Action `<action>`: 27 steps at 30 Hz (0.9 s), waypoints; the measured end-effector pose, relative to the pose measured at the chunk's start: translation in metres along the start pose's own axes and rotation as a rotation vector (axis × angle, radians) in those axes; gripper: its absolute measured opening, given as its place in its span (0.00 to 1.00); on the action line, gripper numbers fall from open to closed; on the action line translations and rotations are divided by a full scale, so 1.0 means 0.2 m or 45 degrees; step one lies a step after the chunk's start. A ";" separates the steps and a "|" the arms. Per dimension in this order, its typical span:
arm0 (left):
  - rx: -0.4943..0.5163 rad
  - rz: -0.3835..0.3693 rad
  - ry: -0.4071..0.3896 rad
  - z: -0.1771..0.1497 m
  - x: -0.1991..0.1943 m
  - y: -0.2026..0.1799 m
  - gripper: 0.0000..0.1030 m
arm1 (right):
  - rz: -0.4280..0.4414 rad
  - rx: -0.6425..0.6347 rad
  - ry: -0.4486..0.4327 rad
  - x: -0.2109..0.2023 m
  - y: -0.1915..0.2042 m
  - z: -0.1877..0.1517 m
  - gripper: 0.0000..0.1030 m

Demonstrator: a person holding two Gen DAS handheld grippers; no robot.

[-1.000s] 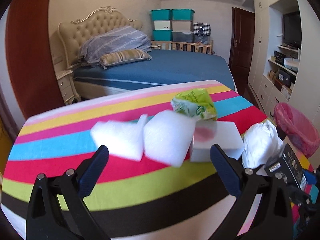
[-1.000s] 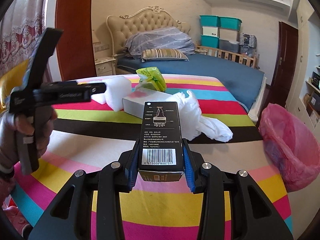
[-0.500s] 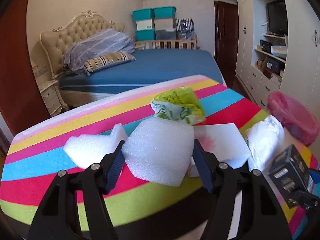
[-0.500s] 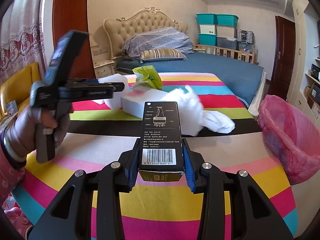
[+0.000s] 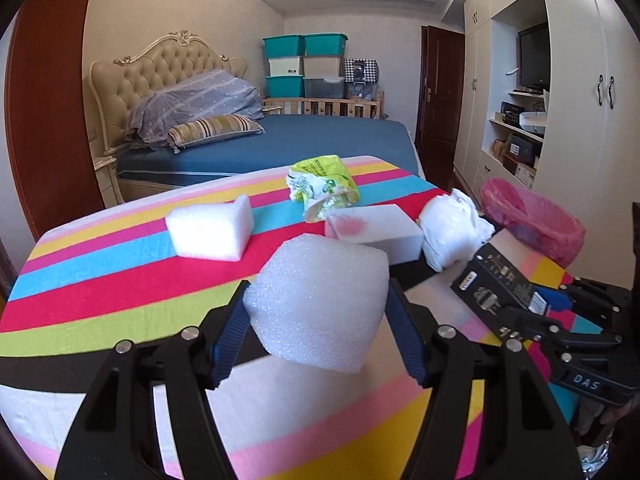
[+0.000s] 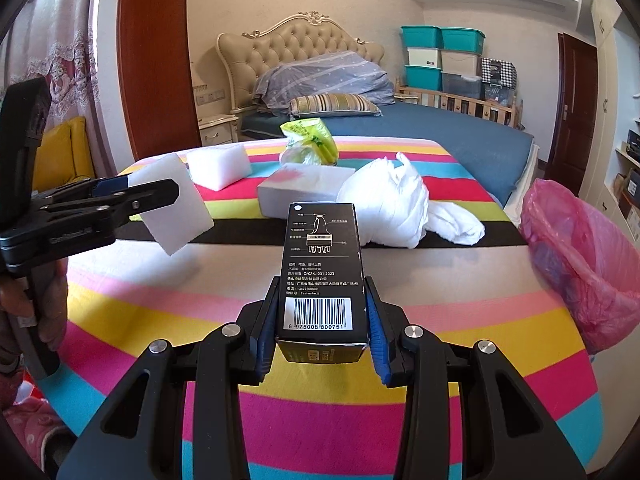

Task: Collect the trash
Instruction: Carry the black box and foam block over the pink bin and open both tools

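Both grippers are matte black, each with two angular arms cut with slot-shaped openings and studded with round silver screws. The left gripper and right gripper carry ribbed blue pads inside the jaws. White lettering marks the side of each body. A pink patterned sleeve shows at the lower left

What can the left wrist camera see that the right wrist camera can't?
Only the left wrist view shows the wardrobe shelves with the TV and the whole foam block's front between the left gripper's fingers.

Only the right wrist view shows the barcode on the black box, a yellow chair, a lace curtain, and the hand holding the left gripper.

Both show the striped table, second foam block, green wrapper, white bag, pink bin bag and bed.
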State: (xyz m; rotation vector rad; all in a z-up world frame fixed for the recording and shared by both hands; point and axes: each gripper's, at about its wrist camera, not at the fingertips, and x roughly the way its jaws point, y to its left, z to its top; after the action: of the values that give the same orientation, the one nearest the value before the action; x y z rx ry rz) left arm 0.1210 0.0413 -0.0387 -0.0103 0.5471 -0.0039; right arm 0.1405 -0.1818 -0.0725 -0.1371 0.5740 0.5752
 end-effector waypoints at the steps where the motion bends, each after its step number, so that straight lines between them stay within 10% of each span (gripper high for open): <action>1: 0.007 -0.008 0.003 -0.01 -0.01 -0.02 0.62 | 0.001 -0.002 0.000 -0.01 0.01 -0.01 0.36; 27: 0.127 -0.075 0.033 -0.07 -0.06 -0.24 0.62 | -0.061 0.060 -0.122 -0.19 -0.10 -0.09 0.36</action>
State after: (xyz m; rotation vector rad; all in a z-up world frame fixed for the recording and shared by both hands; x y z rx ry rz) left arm 0.1042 -0.0077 -0.0435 0.0708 0.5716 -0.0891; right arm 0.1171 -0.2208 -0.0679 -0.0778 0.4897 0.5185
